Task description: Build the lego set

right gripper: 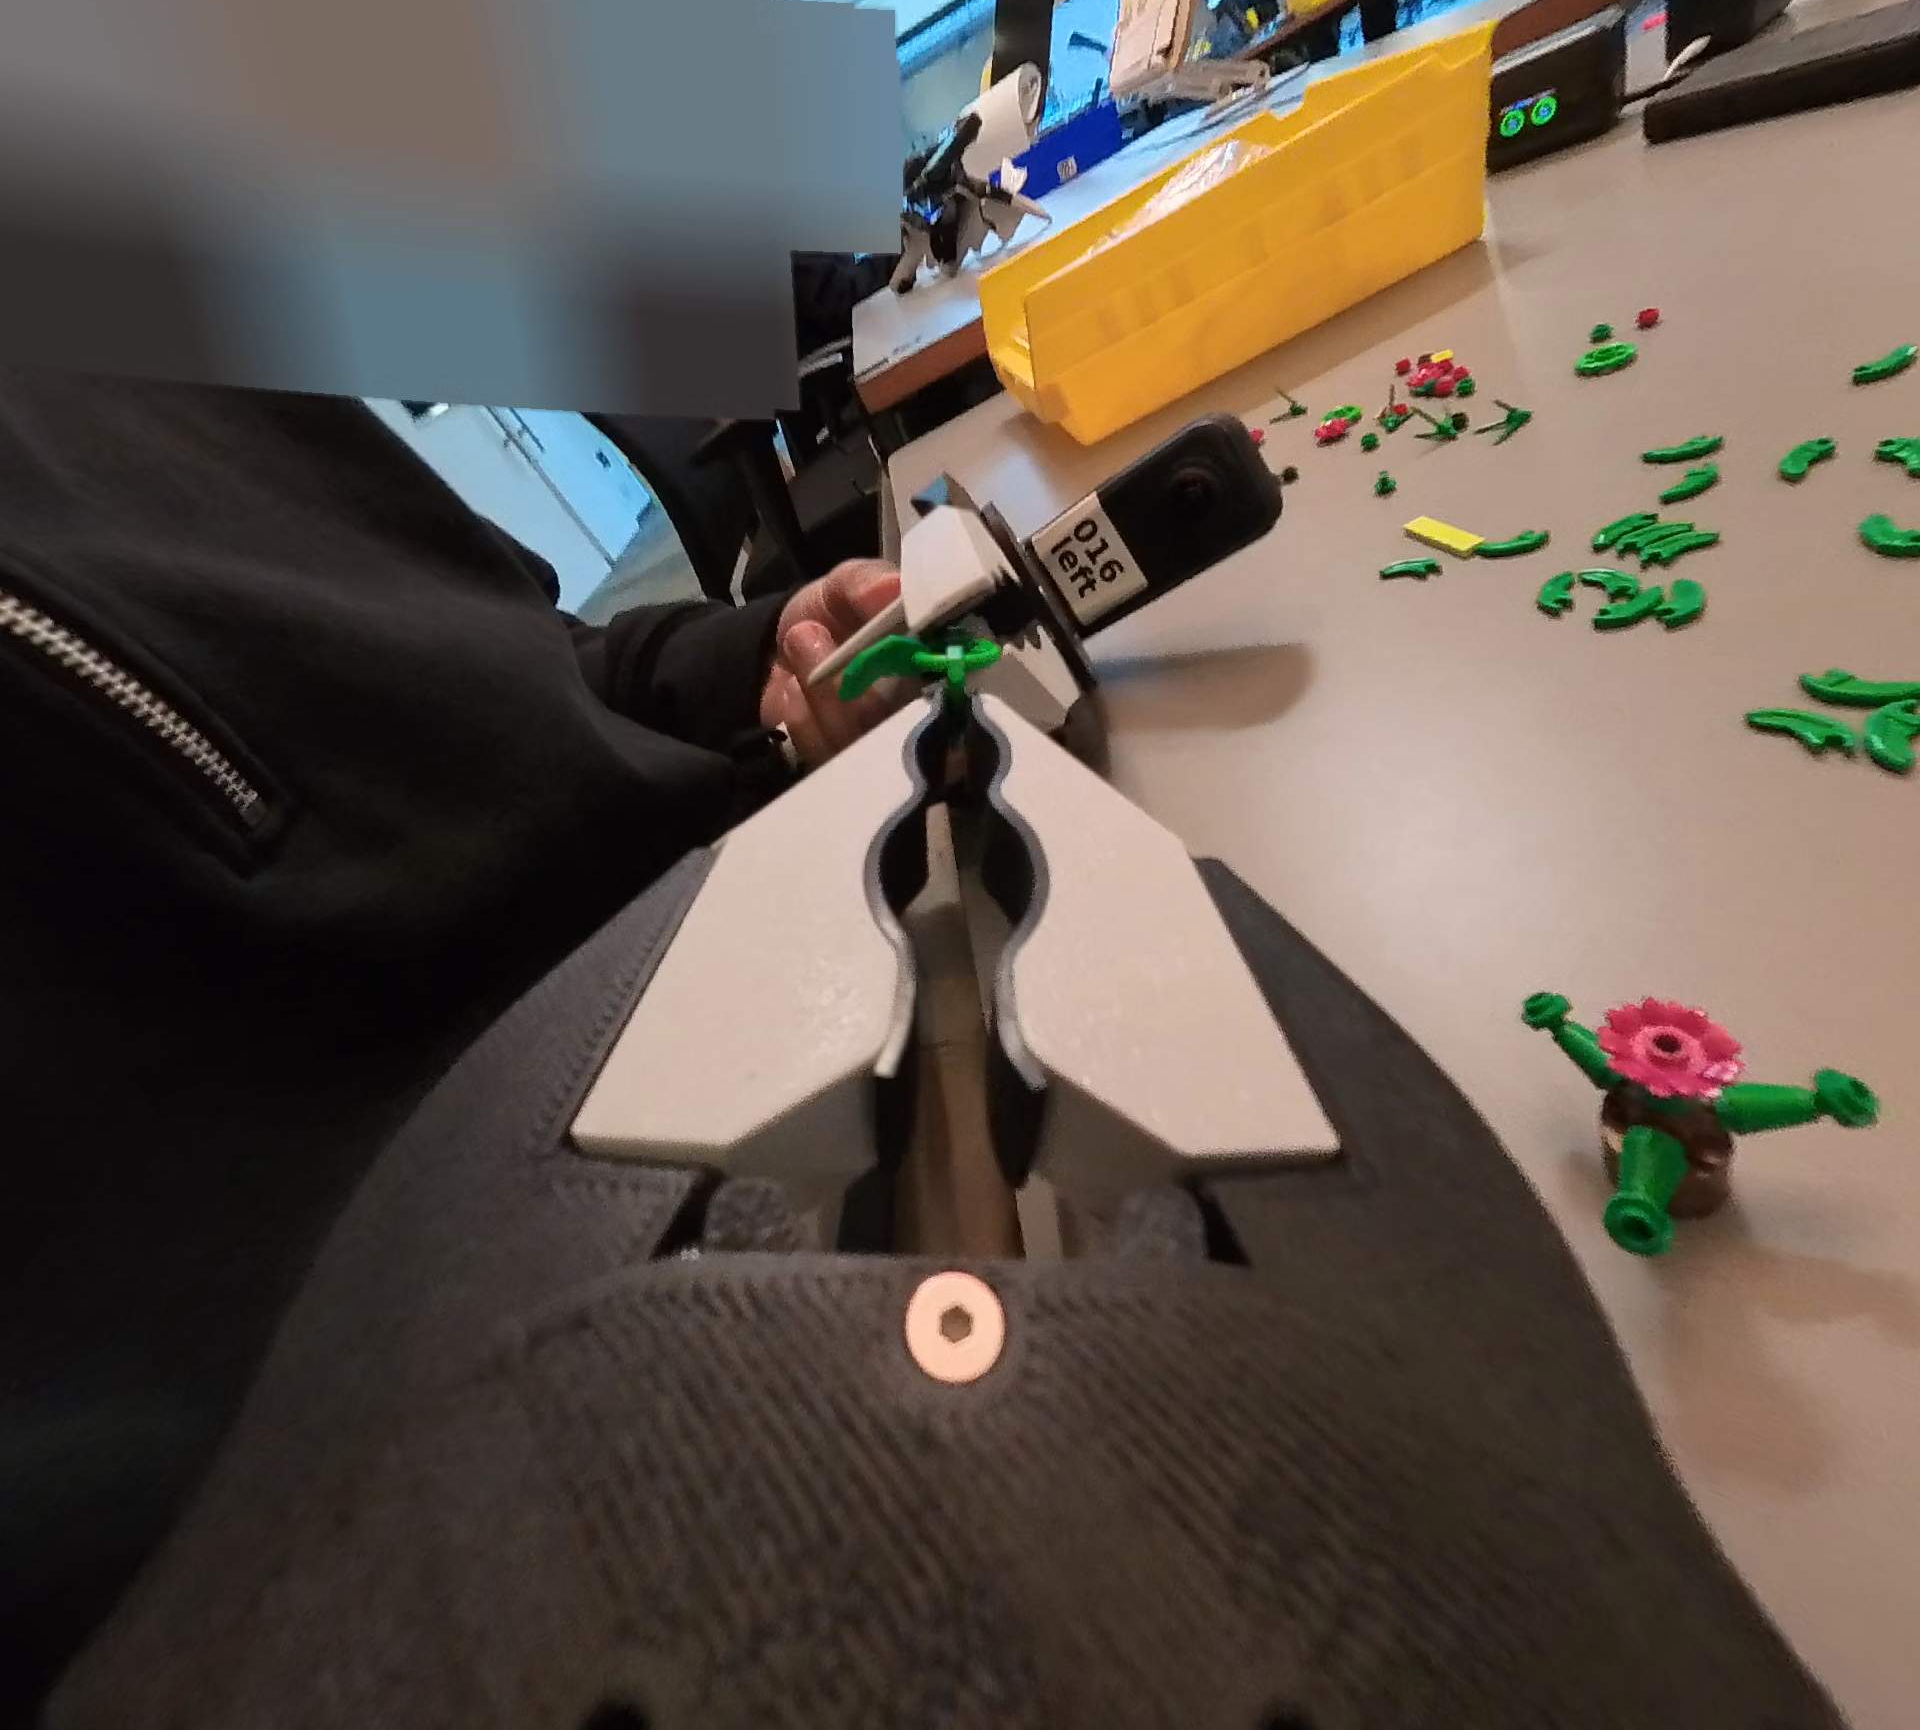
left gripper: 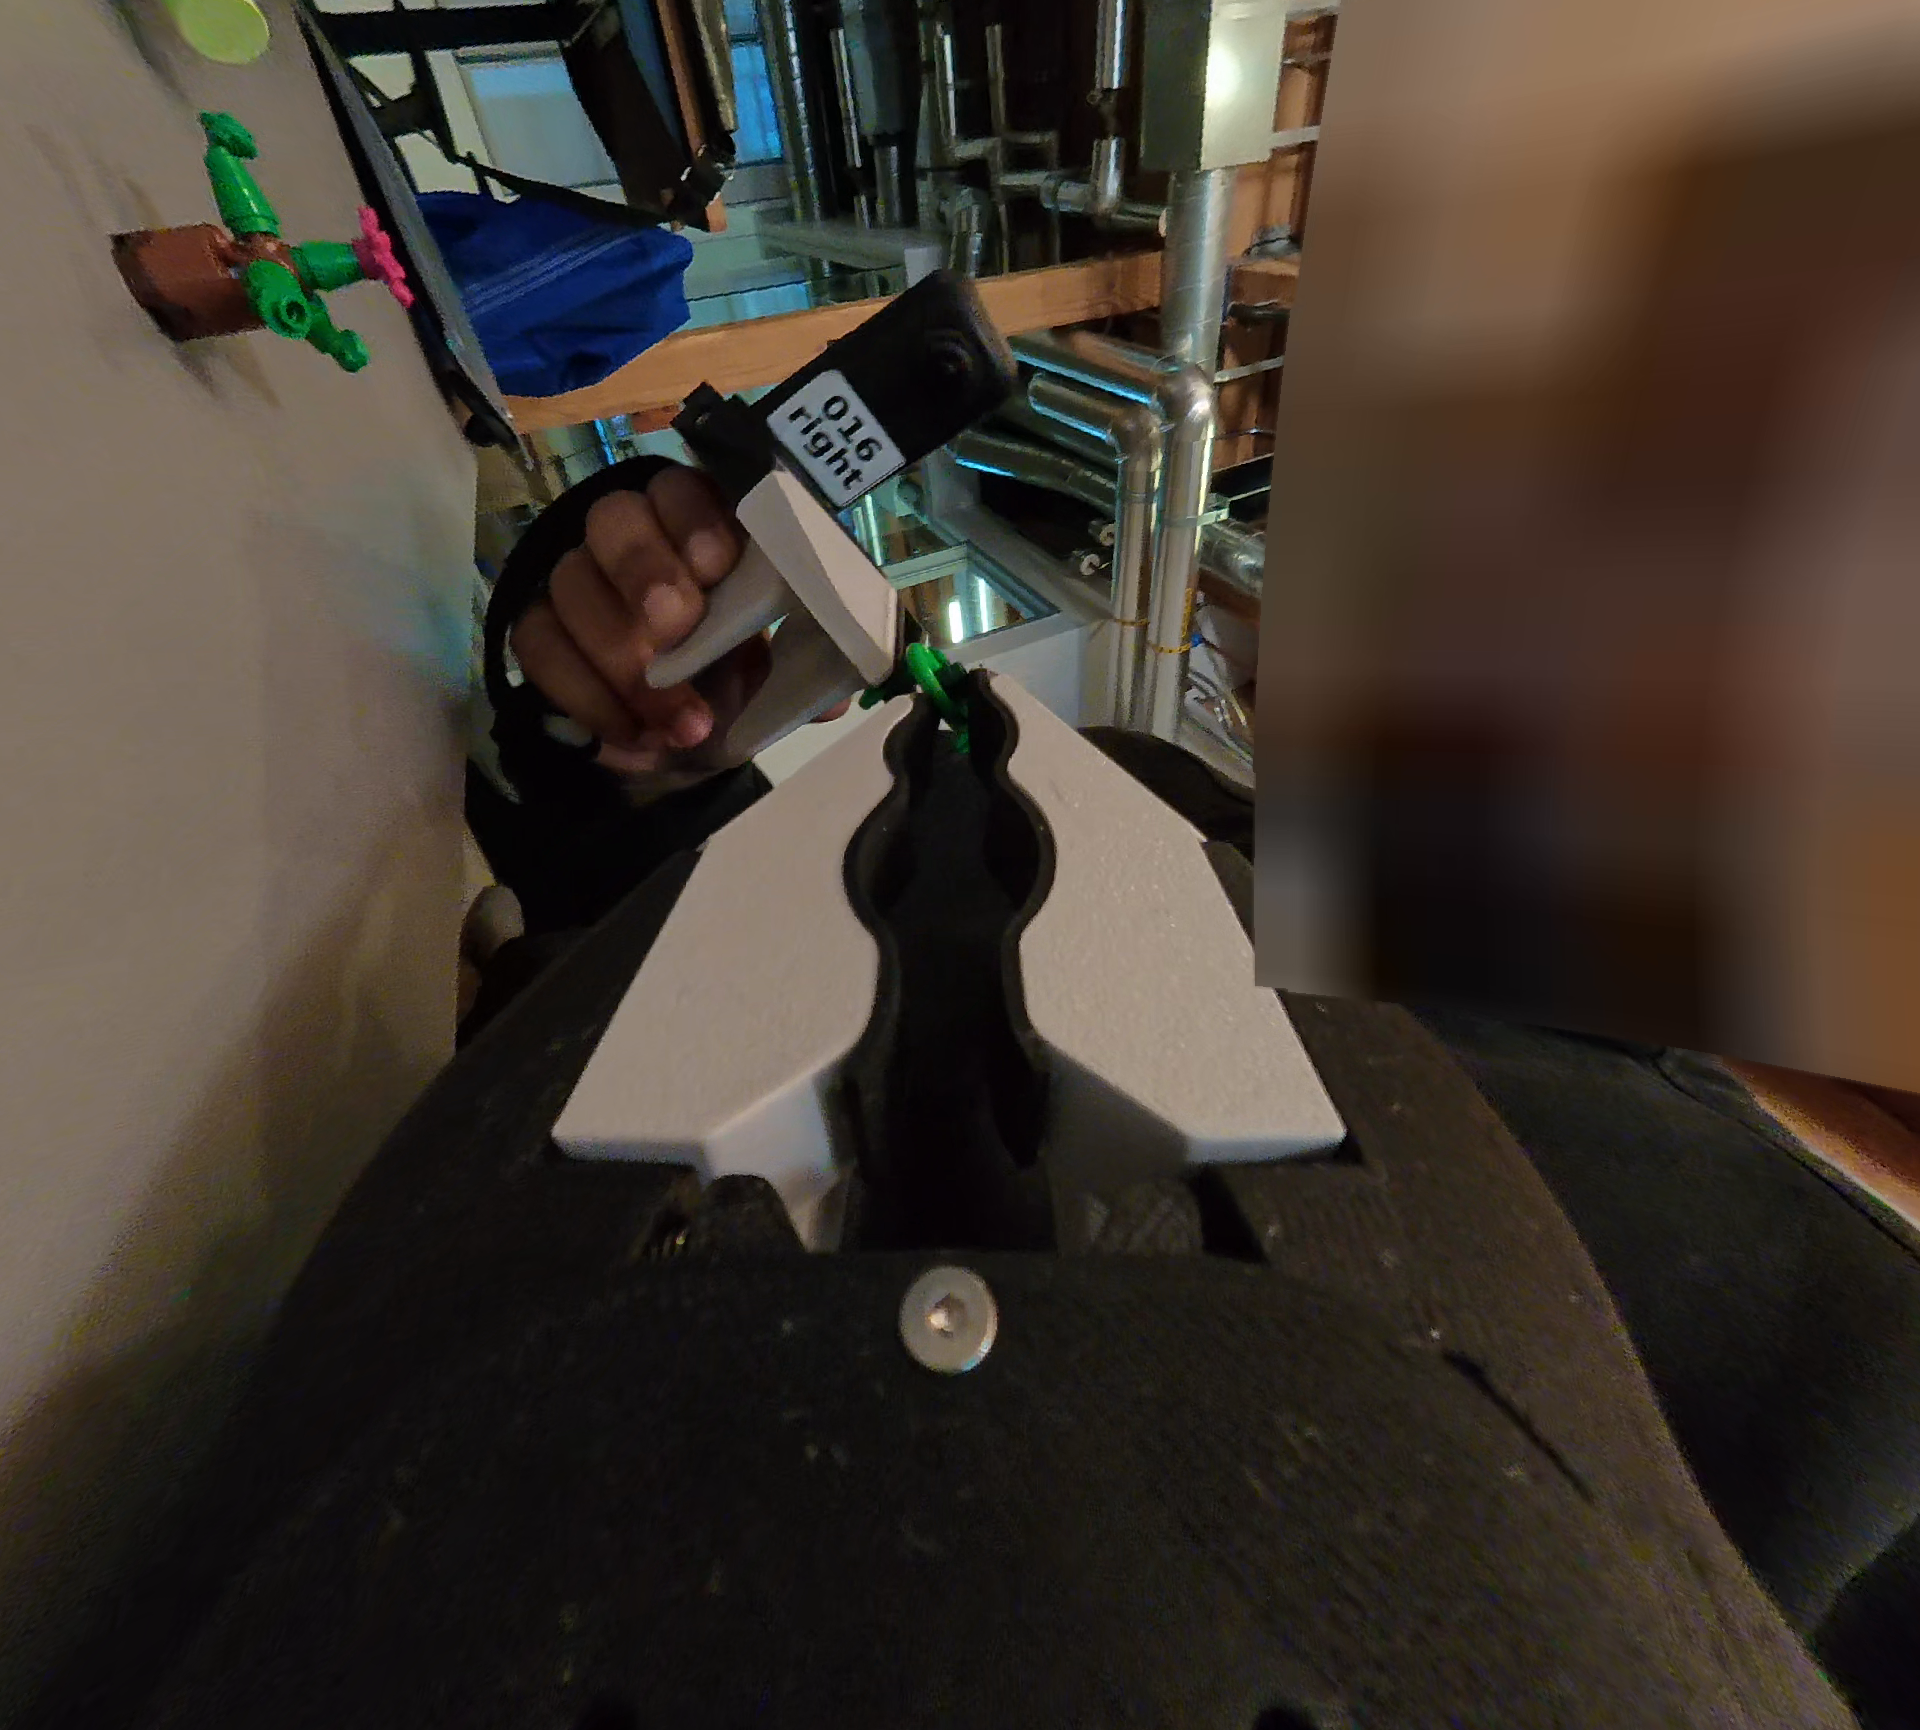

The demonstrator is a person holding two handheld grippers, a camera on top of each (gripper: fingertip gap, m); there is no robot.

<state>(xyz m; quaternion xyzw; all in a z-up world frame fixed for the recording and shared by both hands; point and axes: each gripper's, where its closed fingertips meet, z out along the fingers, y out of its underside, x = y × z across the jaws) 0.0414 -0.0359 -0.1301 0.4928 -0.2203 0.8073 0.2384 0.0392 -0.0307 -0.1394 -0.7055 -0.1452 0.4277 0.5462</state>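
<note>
Both grippers meet tip to tip above the table's near edge, each shut on a small green leaf cluster [right gripper: 935, 662]. My right gripper [right gripper: 954, 706] pinches its lower stem; a leaf [right gripper: 881, 657] sticks out to the left. My left gripper [left gripper: 948, 706] grips the same green cluster [left gripper: 930, 678] from the other side. In each view the other gripper shows beyond the tips: the right one [left gripper: 883, 678] and the left one [right gripper: 992, 641]. I cannot tell where one green part ends. A lego plant [right gripper: 1673, 1098] with a brown pot, green stems and a pink flower stands on the table [right gripper: 1351, 849]; the left wrist view also shows the plant [left gripper: 260, 267].
Several loose green leaves [right gripper: 1631, 579] and small red and pink parts [right gripper: 1434, 381] lie scattered on the far table, with a yellow flat tile [right gripper: 1442, 535]. A yellow bin [right gripper: 1247, 246] stands behind them. A person in a dark jacket [right gripper: 312, 745] sits at the left. Both grippers' tips are close together, under 4 cm apart.
</note>
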